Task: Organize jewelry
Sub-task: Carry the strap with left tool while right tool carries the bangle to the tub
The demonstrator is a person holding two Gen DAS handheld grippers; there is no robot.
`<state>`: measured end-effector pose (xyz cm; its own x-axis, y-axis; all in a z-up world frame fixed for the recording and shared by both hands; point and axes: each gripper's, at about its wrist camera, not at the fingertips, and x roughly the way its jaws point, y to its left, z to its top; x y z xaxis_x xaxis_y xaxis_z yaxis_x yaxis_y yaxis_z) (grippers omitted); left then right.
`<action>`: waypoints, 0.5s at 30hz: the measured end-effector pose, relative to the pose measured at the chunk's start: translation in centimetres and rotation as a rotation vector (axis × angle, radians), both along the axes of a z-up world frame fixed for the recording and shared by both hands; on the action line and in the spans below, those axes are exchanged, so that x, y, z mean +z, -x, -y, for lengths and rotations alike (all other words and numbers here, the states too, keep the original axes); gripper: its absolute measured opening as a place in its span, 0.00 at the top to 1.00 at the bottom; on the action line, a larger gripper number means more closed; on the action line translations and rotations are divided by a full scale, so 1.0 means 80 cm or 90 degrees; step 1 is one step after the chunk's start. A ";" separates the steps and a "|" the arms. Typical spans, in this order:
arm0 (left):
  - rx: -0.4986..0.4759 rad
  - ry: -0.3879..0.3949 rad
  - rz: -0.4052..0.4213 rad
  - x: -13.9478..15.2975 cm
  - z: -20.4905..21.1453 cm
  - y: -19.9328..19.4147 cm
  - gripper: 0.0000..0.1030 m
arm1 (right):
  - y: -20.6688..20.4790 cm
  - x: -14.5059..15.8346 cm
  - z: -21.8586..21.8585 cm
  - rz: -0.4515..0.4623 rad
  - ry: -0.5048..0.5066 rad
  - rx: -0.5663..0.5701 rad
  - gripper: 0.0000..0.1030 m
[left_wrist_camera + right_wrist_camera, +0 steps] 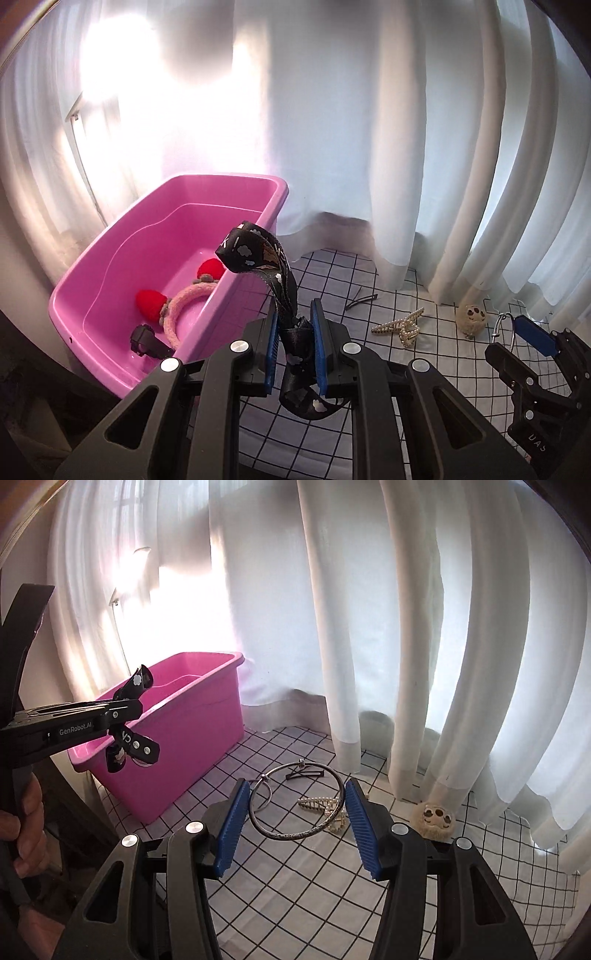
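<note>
My left gripper is shut on a black printed ribbon bow and holds it in the air beside the near rim of the pink tub. The tub holds a pink headband with red strawberries and a black clip. My right gripper holds a silver bangle between its blue pads, jaws wide around the ring, above the checked cloth. The left gripper with the bow shows in the right wrist view near the tub.
On the checked cloth lie a pearl claw clip, a black hairpin and a cream fuzzy face clip. They also show in the right wrist view: claw clip, hairpin, fuzzy clip. White curtains hang close behind.
</note>
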<state>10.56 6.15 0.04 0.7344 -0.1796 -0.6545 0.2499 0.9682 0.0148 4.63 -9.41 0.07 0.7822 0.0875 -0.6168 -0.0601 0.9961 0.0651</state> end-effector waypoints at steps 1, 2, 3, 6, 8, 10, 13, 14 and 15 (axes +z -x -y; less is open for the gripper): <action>0.007 0.000 0.005 0.006 -0.007 -0.003 0.84 | -0.007 0.007 -0.005 0.007 -0.003 0.010 0.50; 0.014 -0.002 0.010 0.011 -0.013 -0.007 0.84 | -0.014 0.015 -0.010 0.015 -0.006 0.021 0.50; 0.022 -0.004 0.015 0.016 -0.018 -0.010 0.84 | -0.020 0.023 -0.017 0.023 -0.007 0.032 0.50; 0.045 -0.008 0.026 0.030 -0.040 -0.019 0.84 | -0.039 0.044 -0.042 0.048 -0.010 0.072 0.50; 0.061 -0.014 0.030 0.037 -0.057 -0.024 0.84 | -0.054 0.057 -0.061 0.059 -0.015 0.098 0.50; 0.075 -0.016 0.031 0.042 -0.072 -0.031 0.84 | -0.071 0.069 -0.080 0.069 -0.024 0.125 0.50; 0.095 -0.020 0.031 0.046 -0.096 -0.045 0.84 | -0.096 0.083 -0.109 0.080 -0.035 0.160 0.50; 0.101 -0.020 0.026 0.047 -0.103 -0.051 0.84 | -0.105 0.085 -0.119 0.081 -0.036 0.170 0.50; 0.106 -0.018 0.020 0.047 -0.111 -0.058 0.84 | -0.115 0.088 -0.129 0.082 -0.036 0.180 0.50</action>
